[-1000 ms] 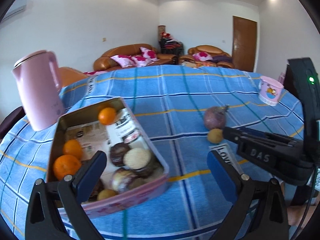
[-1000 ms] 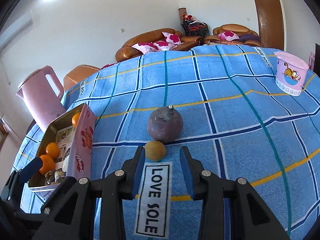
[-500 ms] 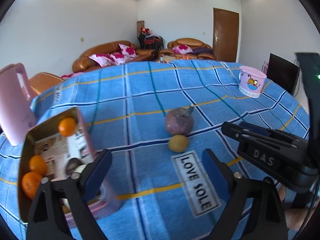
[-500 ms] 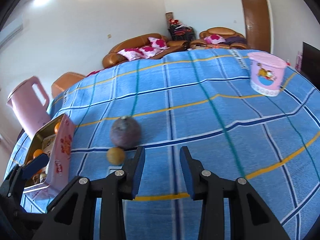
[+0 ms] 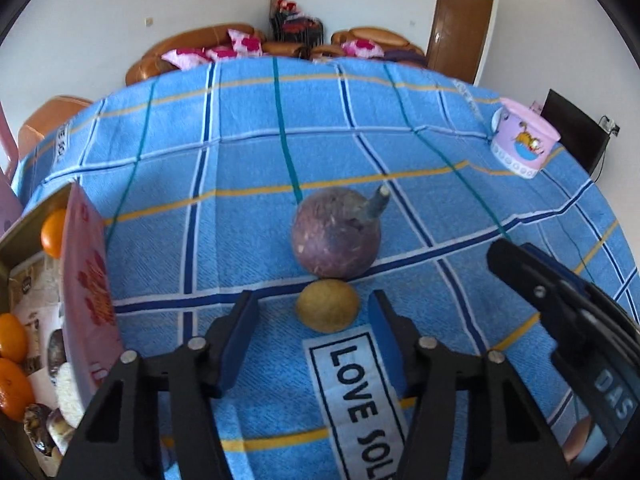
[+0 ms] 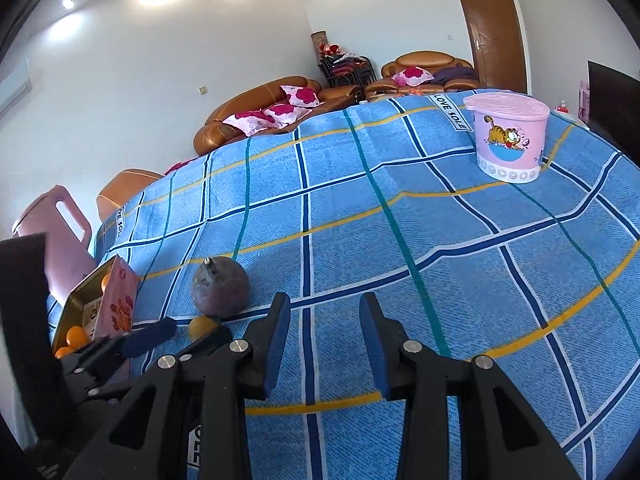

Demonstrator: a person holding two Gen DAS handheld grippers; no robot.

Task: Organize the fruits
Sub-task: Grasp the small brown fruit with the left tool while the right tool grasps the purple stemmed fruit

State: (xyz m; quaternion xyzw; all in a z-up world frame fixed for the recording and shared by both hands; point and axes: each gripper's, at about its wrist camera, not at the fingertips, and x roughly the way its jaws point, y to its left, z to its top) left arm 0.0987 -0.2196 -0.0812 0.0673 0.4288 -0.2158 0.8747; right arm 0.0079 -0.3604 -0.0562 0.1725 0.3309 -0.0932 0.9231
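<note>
Left gripper released around the yellow fruit
Purple fruit touches it behind; right gripper released over bare desk.

Black gripper, blue pads, silver screws

Home living room — leather sofas, cushions

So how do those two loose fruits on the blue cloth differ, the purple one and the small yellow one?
The purple fruit is much bigger than the yellow fruit. It is dull purple with a stubby stem, while the yellow one is tan-yellow with no stem showing. The yellow one lies between the open left gripper's fingers; the purple sits just beyond. Both are roundish and rest on the tablecloth.
</note>
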